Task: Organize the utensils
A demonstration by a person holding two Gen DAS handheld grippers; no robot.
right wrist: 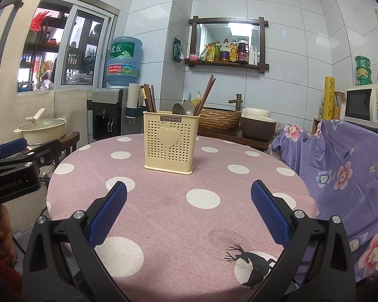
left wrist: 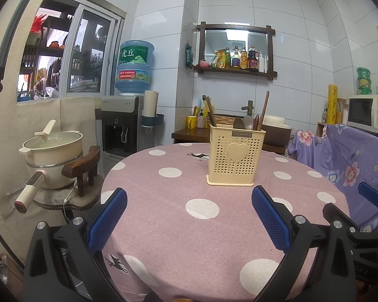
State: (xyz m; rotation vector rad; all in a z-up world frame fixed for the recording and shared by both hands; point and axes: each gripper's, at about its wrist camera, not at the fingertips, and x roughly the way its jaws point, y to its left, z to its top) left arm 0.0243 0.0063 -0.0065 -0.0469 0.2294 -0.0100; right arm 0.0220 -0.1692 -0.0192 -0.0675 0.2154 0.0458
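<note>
A cream perforated utensil holder (left wrist: pixel 235 154) (right wrist: pixel 169 142) with a heart on its front stands upright on the round pink polka-dot table (left wrist: pixel 179 216) (right wrist: pixel 179 216). Brown chopsticks (left wrist: pixel 209 110) (right wrist: pixel 150 99) and spoons (left wrist: pixel 247 122) (right wrist: pixel 185 108) stick out of its top. My left gripper (left wrist: pixel 189 201) hovers open over the near half of the table, nothing between its blue pads. My right gripper (right wrist: pixel 189 197) is open too and holds nothing. Each gripper shows at the edge of the other's view: the right gripper (left wrist: pixel 373 196) and the left gripper (right wrist: pixel 10 148).
A cream pot (left wrist: pixel 54 157) sits on a small wooden stool left of the table. A water dispenser (left wrist: pixel 124 123) stands behind. A purple flowered cloth (right wrist: pixel 345 166) covers a counter at right, with a microwave (right wrist: pixel 365 105) on it. A woven basin (right wrist: pixel 219 119) and tap stand beyond the table.
</note>
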